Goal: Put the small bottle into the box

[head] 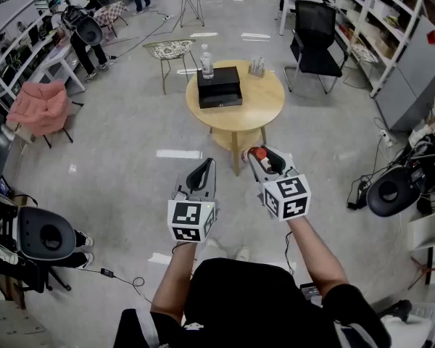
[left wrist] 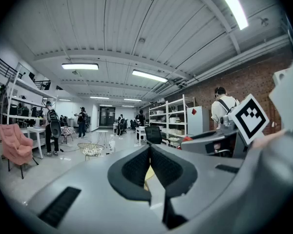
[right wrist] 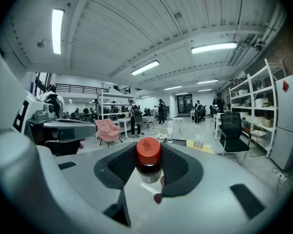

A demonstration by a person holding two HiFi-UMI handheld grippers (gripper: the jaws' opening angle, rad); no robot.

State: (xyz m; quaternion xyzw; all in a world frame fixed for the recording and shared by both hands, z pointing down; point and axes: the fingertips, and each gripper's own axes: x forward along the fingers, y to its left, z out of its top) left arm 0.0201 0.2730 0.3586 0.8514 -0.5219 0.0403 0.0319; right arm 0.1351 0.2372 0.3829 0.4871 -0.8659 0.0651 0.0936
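The small bottle [right wrist: 149, 162], dark glass with a red cap [head: 259, 153], stands upright between the jaws of my right gripper [right wrist: 149, 156], which is shut on it. In the head view the right gripper [head: 262, 156] is held out over the floor, short of the round wooden table [head: 264, 104]. The black box [head: 219, 87] lies on that table's left half, lid up. My left gripper [head: 204, 168] hangs beside the right one at the same height, its jaws shut and empty [left wrist: 150, 153].
A clear water bottle [head: 206, 62] stands just behind the box, and a small holder [head: 257, 67] sits at the table's far edge. A black office chair [head: 313, 38], a wire stool [head: 170, 50], a pink armchair [head: 40, 107] and shelving surround the table. Cables lie on the floor.
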